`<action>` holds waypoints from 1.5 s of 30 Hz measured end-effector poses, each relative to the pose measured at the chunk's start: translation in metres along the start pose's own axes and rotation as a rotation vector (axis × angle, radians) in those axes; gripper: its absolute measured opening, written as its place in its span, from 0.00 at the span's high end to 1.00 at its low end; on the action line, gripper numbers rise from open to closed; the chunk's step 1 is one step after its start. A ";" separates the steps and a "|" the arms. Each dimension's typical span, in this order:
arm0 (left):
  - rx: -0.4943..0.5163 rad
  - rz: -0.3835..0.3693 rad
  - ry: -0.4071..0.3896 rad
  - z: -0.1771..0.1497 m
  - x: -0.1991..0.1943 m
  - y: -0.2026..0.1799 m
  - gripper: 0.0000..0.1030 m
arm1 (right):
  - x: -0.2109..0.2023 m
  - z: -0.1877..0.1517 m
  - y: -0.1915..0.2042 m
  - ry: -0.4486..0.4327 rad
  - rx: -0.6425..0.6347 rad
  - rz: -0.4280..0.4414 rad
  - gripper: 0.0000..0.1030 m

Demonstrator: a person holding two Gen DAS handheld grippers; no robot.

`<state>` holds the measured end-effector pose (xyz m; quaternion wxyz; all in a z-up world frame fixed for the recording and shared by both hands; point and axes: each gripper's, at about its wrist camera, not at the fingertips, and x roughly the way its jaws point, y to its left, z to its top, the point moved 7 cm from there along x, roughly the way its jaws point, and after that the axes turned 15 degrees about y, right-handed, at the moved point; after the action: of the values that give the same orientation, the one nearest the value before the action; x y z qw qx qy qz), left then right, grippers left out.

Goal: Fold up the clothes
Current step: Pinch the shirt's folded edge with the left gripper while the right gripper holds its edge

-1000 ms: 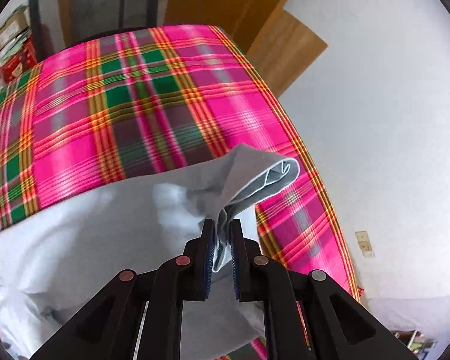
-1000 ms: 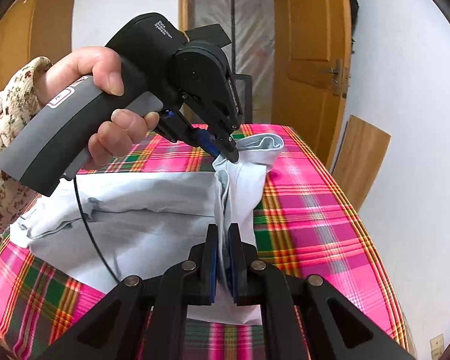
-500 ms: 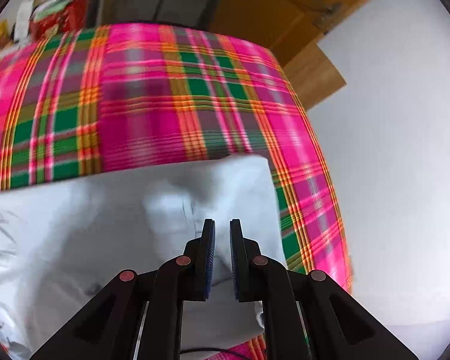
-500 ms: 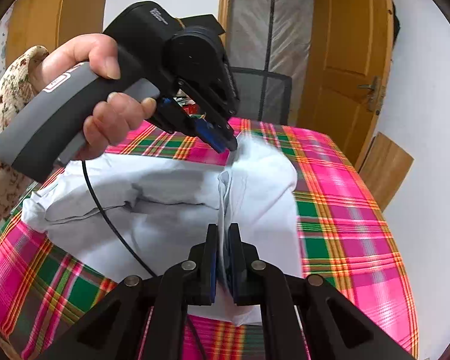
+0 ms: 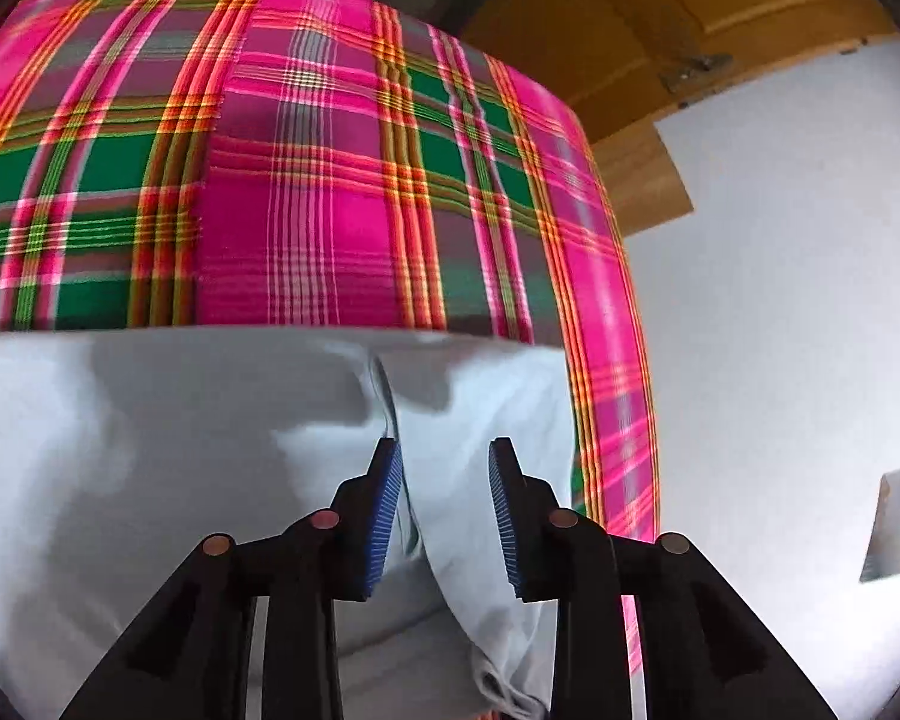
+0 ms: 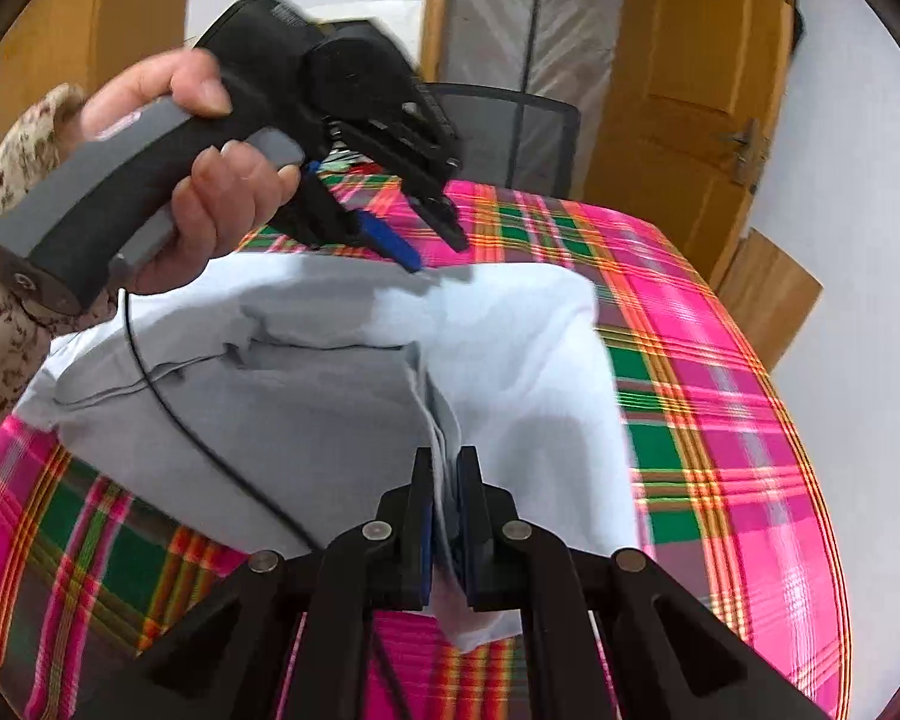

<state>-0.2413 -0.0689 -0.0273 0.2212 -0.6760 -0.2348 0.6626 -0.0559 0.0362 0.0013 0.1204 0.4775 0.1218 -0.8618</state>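
Observation:
A pale blue garment [image 5: 150, 450] lies on the table under a pink and green plaid cloth [image 5: 330, 180]. A folded flap of it reaches the table's right edge. My left gripper [image 5: 444, 450] hangs over the flap's far edge. Its jaws are opening, and a ridge of fabric stands loose between them, not pinched. From the right wrist view, the same left gripper [image 6: 438, 252] is in a person's hand [image 6: 210, 210], tips just above the garment [image 6: 510, 348]. My right gripper [image 6: 444, 462] is shut on the near edge of the fold.
A black mesh chair [image 6: 510, 132] stands behind the table, in front of a wooden door [image 6: 690, 90]. A wooden board [image 6: 768, 300] leans on the white wall to the right. A black cable [image 6: 210, 450] trails from the left gripper across the garment. The plaid cloth [image 6: 720, 420] is bare to the right.
The left gripper carried the raised sleeve down and across, laid it flat on the garment, then parted its jaws. The right gripper kept its grip and sank slightly.

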 end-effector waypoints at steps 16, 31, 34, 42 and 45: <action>0.174 0.071 -0.003 0.037 0.039 -0.011 0.62 | 0.015 -0.010 -0.047 0.030 0.094 0.051 0.93; 0.192 0.065 0.057 0.025 0.056 -0.022 0.76 | 0.015 -0.017 -0.058 0.027 0.130 0.113 0.93; 0.165 0.065 0.053 0.023 0.052 -0.019 0.85 | 0.015 -0.018 -0.056 0.027 0.121 0.121 0.93; 0.141 0.078 0.005 0.019 0.040 -0.022 0.90 | 0.013 -0.019 -0.056 0.023 0.117 0.119 0.93; 0.135 0.078 -0.004 0.016 0.032 -0.019 0.90 | 0.013 -0.017 -0.056 0.019 0.114 0.116 0.93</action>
<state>-0.2574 -0.0346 -0.0418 0.2397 -0.6667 -0.1635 0.6865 -0.0670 0.0938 -0.0130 0.1414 0.4978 0.0459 -0.8545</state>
